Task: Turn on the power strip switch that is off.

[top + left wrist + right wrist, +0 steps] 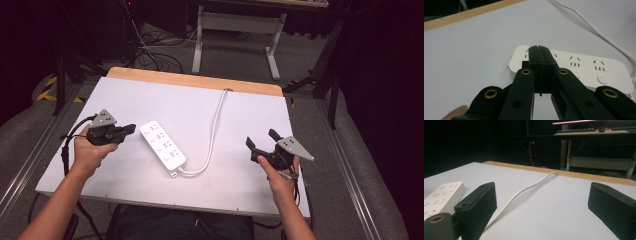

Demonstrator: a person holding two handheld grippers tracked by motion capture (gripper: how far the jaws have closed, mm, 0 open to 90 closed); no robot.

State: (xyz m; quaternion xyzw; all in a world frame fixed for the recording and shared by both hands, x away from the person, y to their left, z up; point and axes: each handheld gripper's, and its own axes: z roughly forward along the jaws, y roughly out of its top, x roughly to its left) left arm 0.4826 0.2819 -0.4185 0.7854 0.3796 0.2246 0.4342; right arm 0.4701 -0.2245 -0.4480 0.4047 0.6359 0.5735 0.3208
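The table (pixel 125 95) carries a white strip (pixel 162 144) lying slantwise near its middle, its cord (pixel 216 122) curving from the near end up to the far edge and over it. The likeliest trouble, as I judge it, is the cord: it lies loose between the strip and the right gripper (pixel 261 143), so a sweep across there could snag it and drag the strip askew. A closed tip pushed at the smooth strip may also just skid it along.

The left gripper (pixel 129 129) sits just left of the strip's far end, jaws pressed together with nothing between them, pointing over the strip. The right gripper is well apart from the strip, jaws spread wide, holding and touching nothing
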